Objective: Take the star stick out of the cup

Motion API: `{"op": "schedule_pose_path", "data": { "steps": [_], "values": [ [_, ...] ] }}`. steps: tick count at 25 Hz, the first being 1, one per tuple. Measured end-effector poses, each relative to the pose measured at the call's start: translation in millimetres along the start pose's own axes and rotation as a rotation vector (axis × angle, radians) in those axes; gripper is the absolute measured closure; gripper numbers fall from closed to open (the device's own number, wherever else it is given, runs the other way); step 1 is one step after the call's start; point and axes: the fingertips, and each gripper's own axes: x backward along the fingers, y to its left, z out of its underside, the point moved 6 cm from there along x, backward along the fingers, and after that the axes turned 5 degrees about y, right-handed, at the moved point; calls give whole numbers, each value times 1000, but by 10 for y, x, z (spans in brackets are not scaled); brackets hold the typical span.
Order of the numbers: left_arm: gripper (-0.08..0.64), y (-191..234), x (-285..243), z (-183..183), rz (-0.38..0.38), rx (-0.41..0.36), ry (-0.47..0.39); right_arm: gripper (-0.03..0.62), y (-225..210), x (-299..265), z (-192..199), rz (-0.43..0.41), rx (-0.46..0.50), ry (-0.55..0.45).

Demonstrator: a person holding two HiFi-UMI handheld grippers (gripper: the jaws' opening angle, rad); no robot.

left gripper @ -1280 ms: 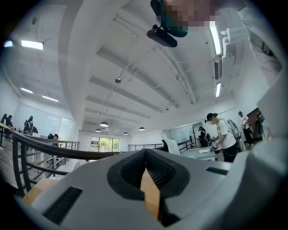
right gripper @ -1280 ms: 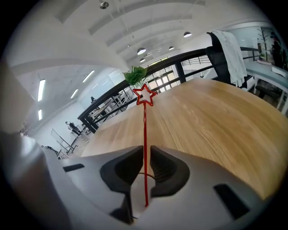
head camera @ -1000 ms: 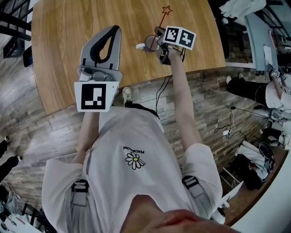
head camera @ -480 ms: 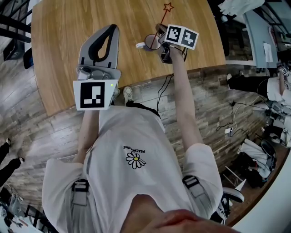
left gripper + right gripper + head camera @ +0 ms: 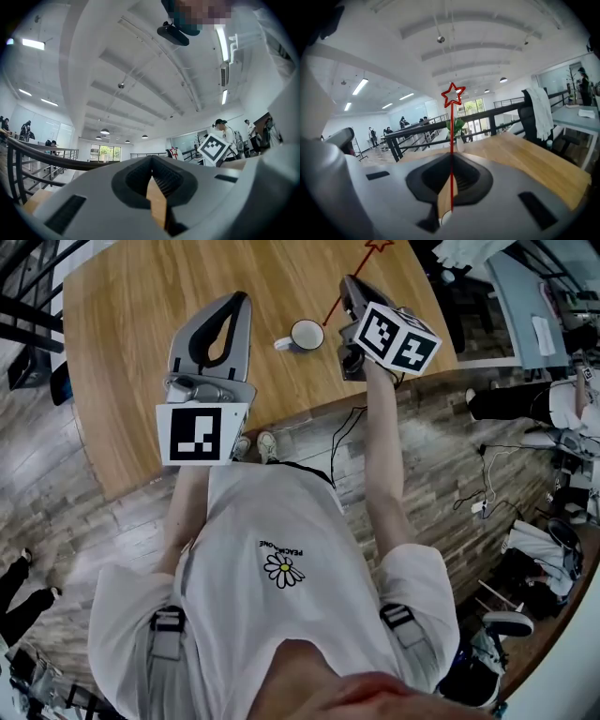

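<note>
The right gripper [image 5: 350,287] was closed on the star stick [image 5: 336,307]: its jaws pressed the thin red rod from both sides, with almost no gap between them. The stick stood upright between the jaws, and the red star was at its top, well above them. From the head view, the lower end of the stick showed at the right edge of the white cup [image 5: 307,334] (whether it was fully out of the cup, I could not tell). The cup stood upright on the wooden table [image 5: 141,296], with its handle toward the left gripper [image 5: 238,300]. The left gripper hung over the table apart from the cup, with its jaws together and nothing between them.
</note>
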Motion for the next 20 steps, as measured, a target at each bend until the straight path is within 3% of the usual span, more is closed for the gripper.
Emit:
{"op": "schedule_pose_path", "data": {
  "steps": [6,12,20],
  "values": [
    [543,-118,-70,-131,67,-7,-32,578,302,803,-395,46,87,-284],
    [543,-245,-105,-204,132,3,-43,578,567,1452,-317,89,134,-503],
    [543,-291,-90,-250,166,-2,-39,578,645,1732,11,137,93,-567]
  ]
}}
